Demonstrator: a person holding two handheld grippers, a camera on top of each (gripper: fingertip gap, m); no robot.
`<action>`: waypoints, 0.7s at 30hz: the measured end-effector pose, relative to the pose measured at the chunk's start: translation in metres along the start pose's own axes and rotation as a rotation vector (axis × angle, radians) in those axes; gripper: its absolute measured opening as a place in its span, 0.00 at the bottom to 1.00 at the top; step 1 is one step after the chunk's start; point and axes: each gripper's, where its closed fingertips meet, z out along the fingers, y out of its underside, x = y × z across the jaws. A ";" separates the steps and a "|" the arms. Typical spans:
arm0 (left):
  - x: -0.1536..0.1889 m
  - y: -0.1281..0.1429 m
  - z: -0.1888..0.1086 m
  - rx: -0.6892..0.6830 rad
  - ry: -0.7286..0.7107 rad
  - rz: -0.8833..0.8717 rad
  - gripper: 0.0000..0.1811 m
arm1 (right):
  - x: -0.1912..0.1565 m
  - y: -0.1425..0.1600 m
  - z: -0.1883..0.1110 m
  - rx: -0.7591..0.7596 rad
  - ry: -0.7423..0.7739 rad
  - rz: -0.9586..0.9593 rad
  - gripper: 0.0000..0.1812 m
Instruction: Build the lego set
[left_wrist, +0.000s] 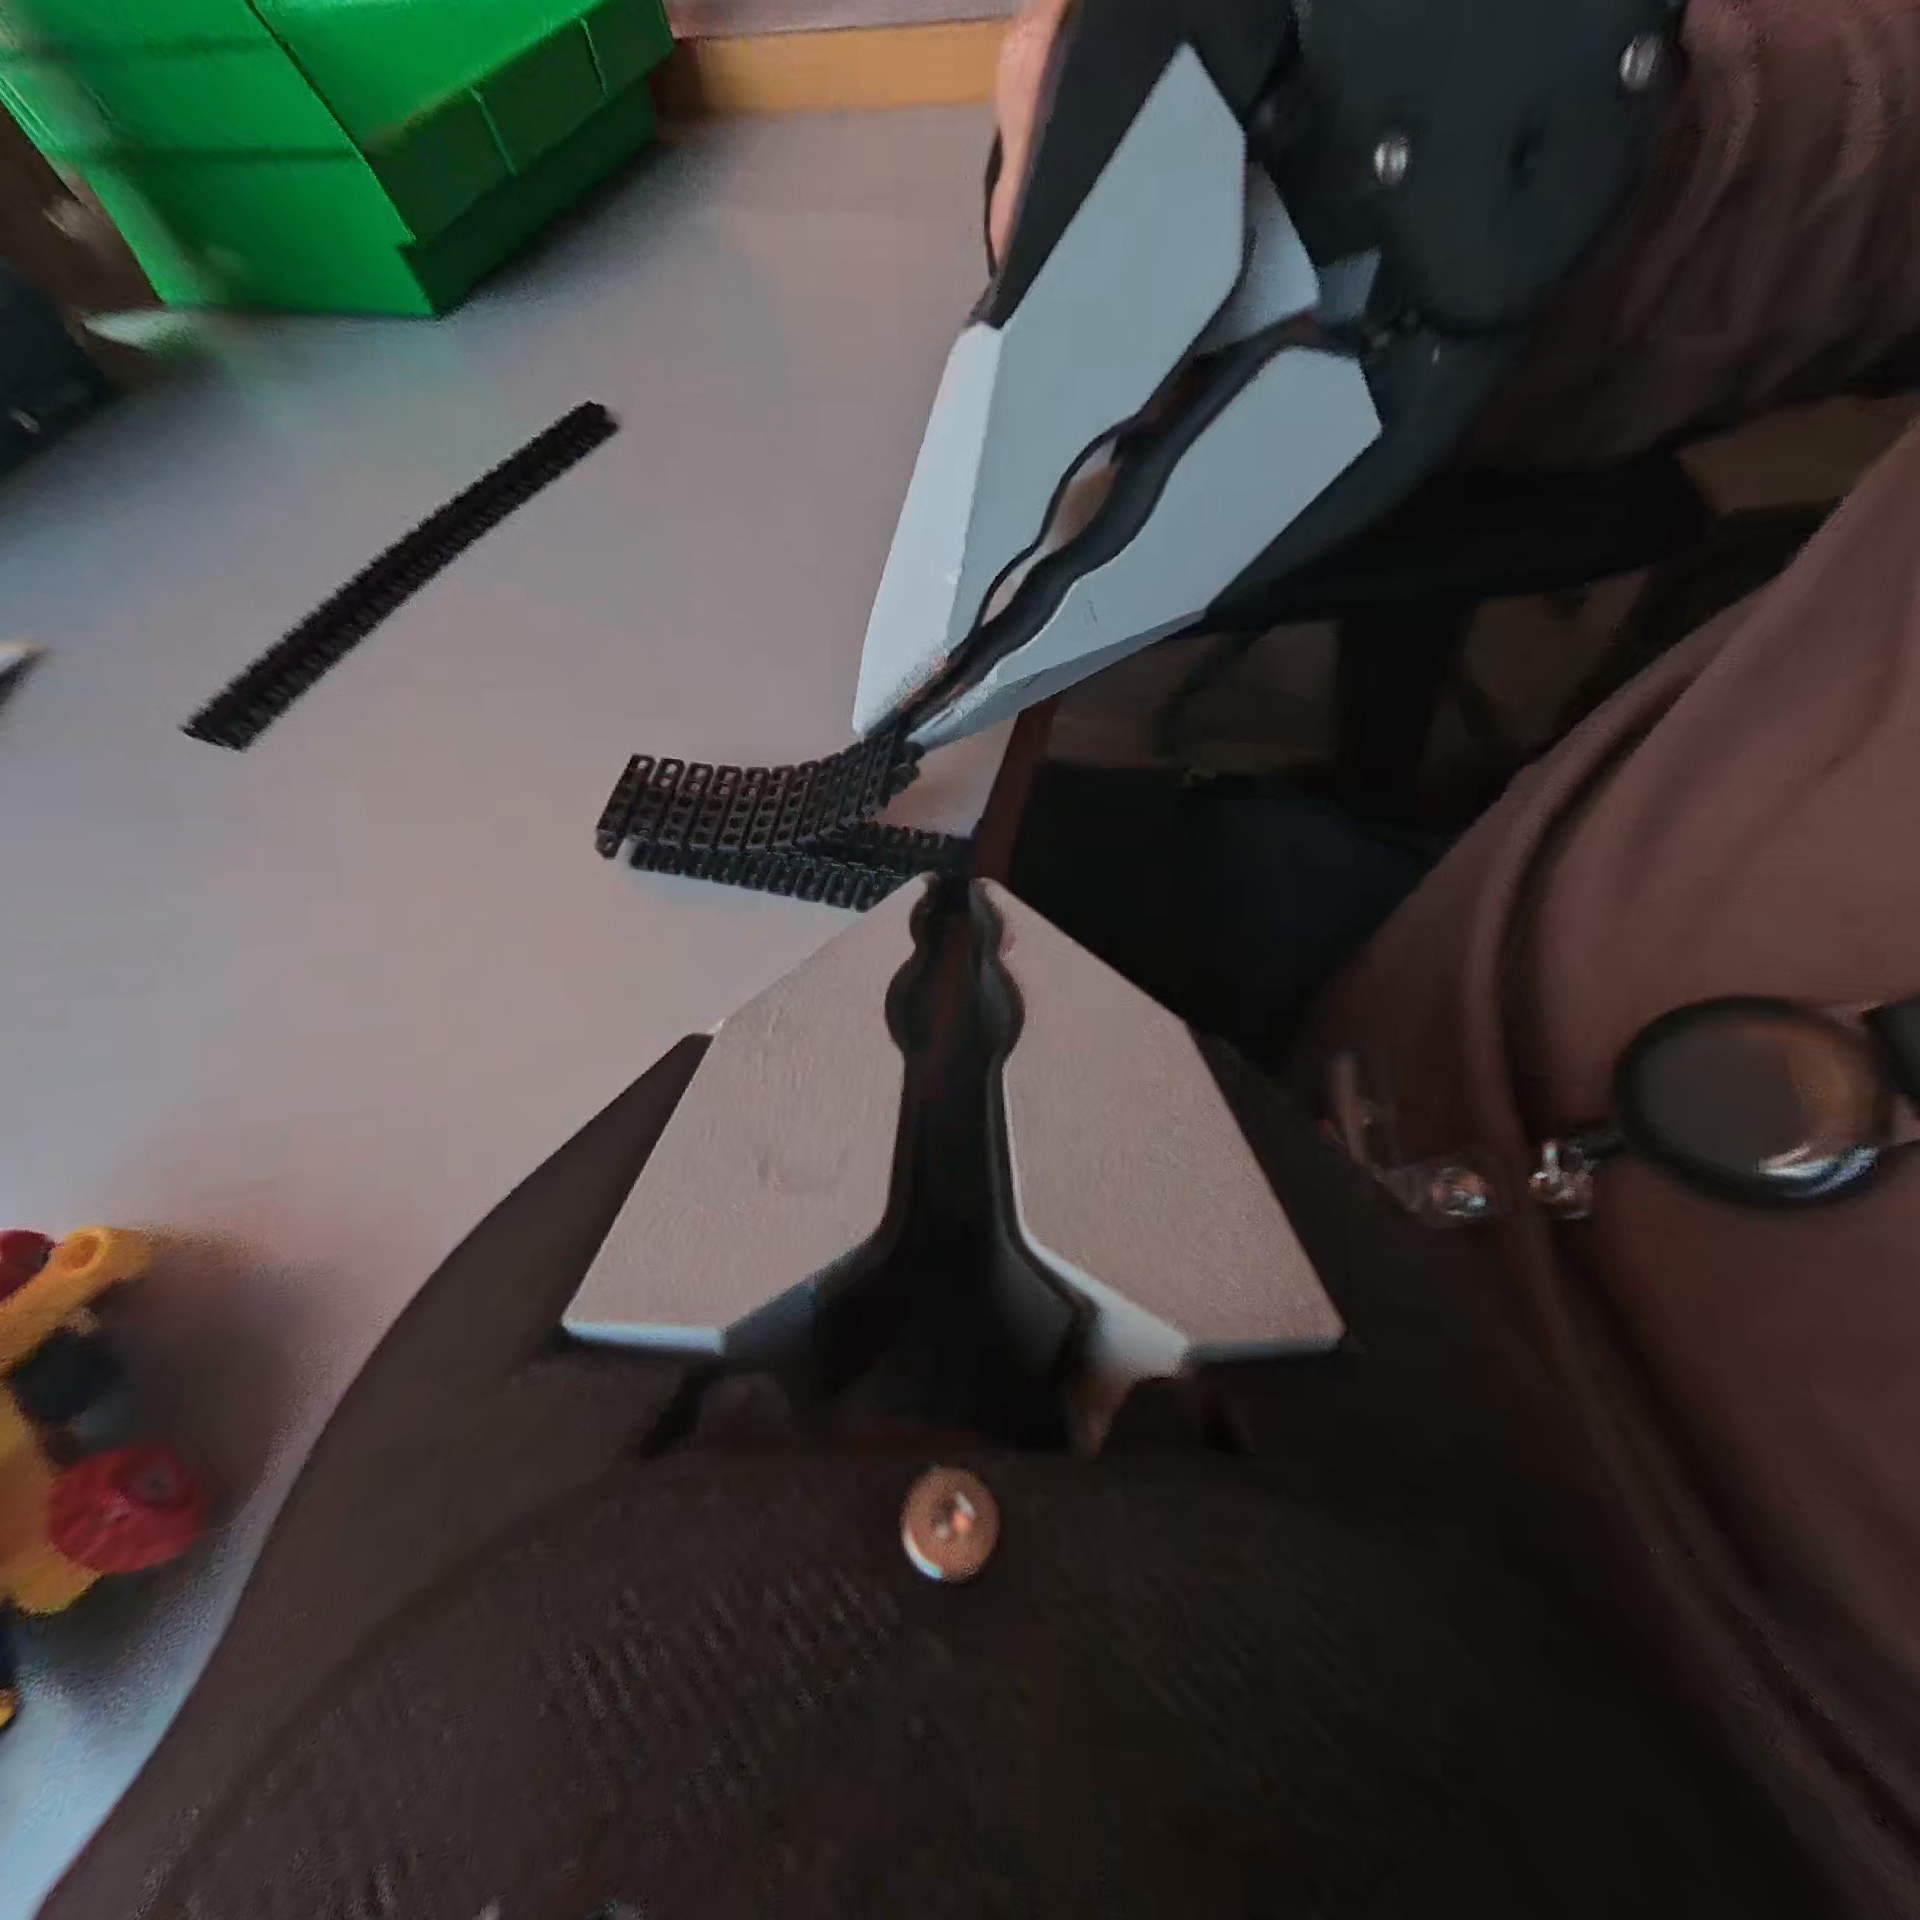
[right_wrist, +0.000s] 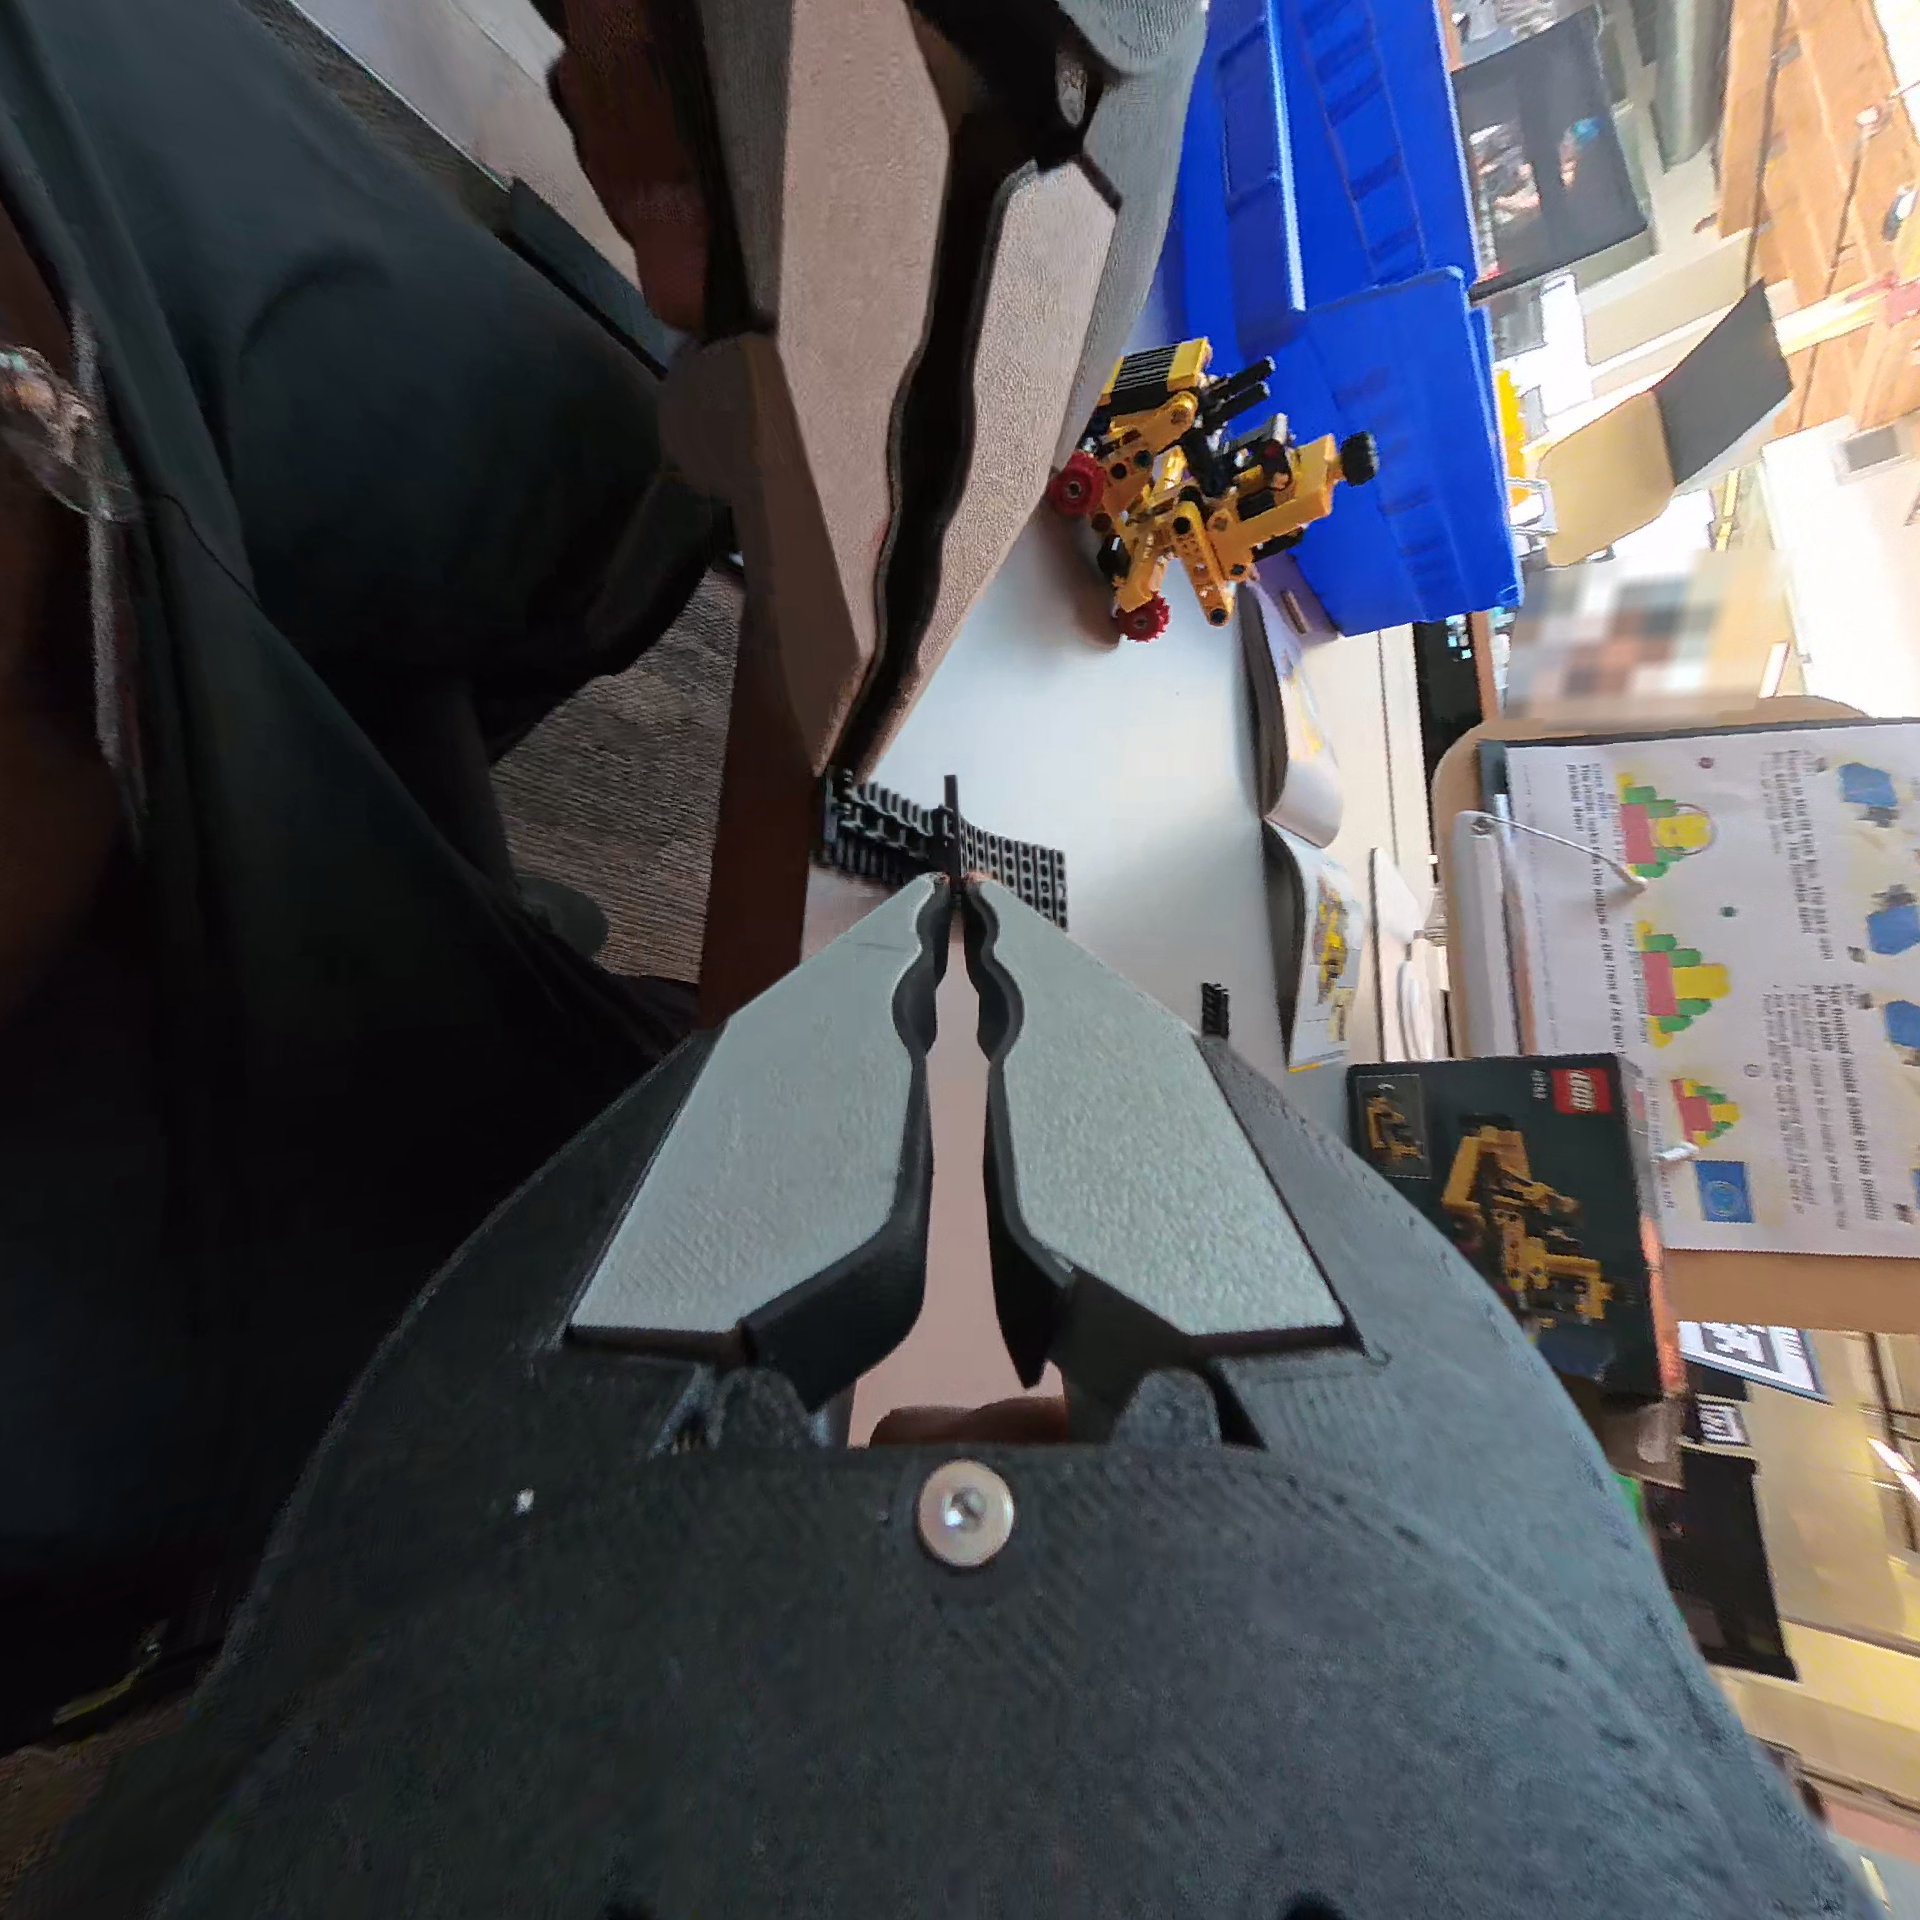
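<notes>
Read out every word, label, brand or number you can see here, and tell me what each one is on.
I won't repeat writing; here is what bears it.
Black box: a red logo patch and a small number.
White sheet: printed lines beside brick pictures.
Open booklet: print too small to read.
Track: no writing.
Left wrist view: none.

Left gripper (left_wrist: 954, 896) fingers pinched nearly closed; right gripper (right_wrist: 951, 883) likewise, tips converging, nearly touching.
</notes>
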 end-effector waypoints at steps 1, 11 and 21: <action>0.000 -0.001 -0.001 0.006 0.032 -0.055 0.00 | 0.002 0.000 0.000 -0.004 0.017 -0.016 0.00; -0.016 -0.021 -0.016 0.099 0.193 -0.480 0.00 | 0.024 -0.002 0.008 -0.039 0.223 -0.148 0.00; -0.024 -0.013 -0.017 0.087 0.240 -0.700 0.00 | 0.020 -0.003 0.015 -0.038 0.255 -0.190 0.00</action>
